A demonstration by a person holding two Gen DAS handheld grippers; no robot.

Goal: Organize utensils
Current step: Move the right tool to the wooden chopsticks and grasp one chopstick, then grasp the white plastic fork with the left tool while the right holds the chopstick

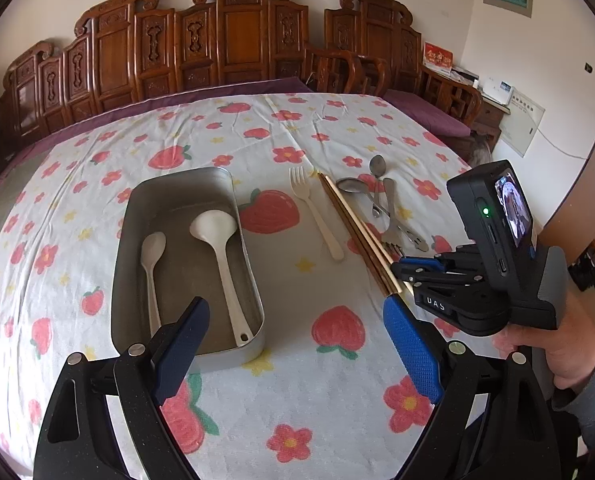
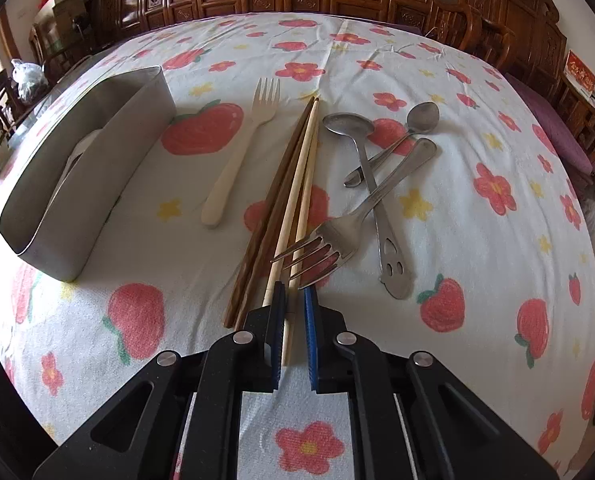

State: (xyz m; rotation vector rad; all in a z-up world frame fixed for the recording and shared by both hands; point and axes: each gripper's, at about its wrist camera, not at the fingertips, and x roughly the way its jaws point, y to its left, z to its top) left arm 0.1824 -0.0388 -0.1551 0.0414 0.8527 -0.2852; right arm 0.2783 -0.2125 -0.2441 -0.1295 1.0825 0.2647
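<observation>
Picking up a chopstick to put in the tin.

Carved wooden chairs (image 1: pixel 233 40) stand behind a big table with a strawberry cloth (image 1: pixel 317 400). The metal tin (image 1: pixel 135 216) already holds two white spoons (image 1: pixel 217 248). Beside it lie a cream fork (image 2: pixel 241 152), four chopsticks (image 2: pixel 293 184), a steel fork (image 2: pixel 353 216) and two steel spoons (image 2: pixel 361 148). The right gripper (image 2: pixel 294 300) is nearly closed on the near end of a pale chopstick (image 2: pixel 286 338). The left gripper (image 1: pixel 297 340) is wide open and holds nothing, near the tin. Next I think the chopstick must go up and over into the tin, but the steel fork lies on the chopsticks and may slide.
</observation>
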